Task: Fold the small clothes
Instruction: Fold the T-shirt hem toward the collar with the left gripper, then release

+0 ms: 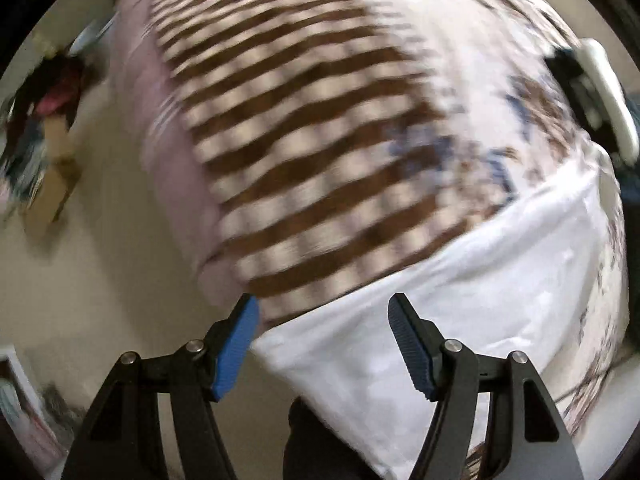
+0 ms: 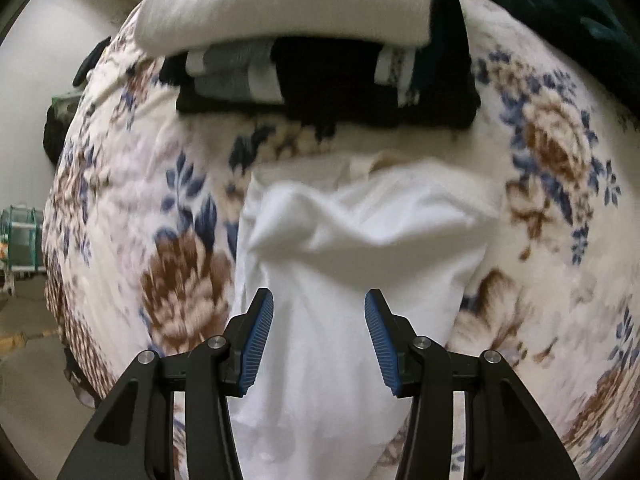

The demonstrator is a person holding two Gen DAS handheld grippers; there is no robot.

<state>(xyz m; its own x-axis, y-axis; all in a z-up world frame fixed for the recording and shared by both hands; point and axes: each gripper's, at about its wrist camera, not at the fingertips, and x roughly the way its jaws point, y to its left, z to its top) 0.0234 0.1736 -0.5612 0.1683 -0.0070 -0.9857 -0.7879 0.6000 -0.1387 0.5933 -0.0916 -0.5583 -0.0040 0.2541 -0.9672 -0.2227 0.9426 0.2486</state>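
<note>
Beyond right gripper (image 2: pixel 319 336), clothes pile (image 2: pixel 320 80), left view, checkered cloth (image 1: pixel 304 168)

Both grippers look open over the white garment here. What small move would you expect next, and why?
Probably the right gripper eases forward and closes on the raised fold of the white garment. Its jaws stand open and empty astride the cloth, which lies rumpled on the floral blanket; the left gripper is open too.
</note>
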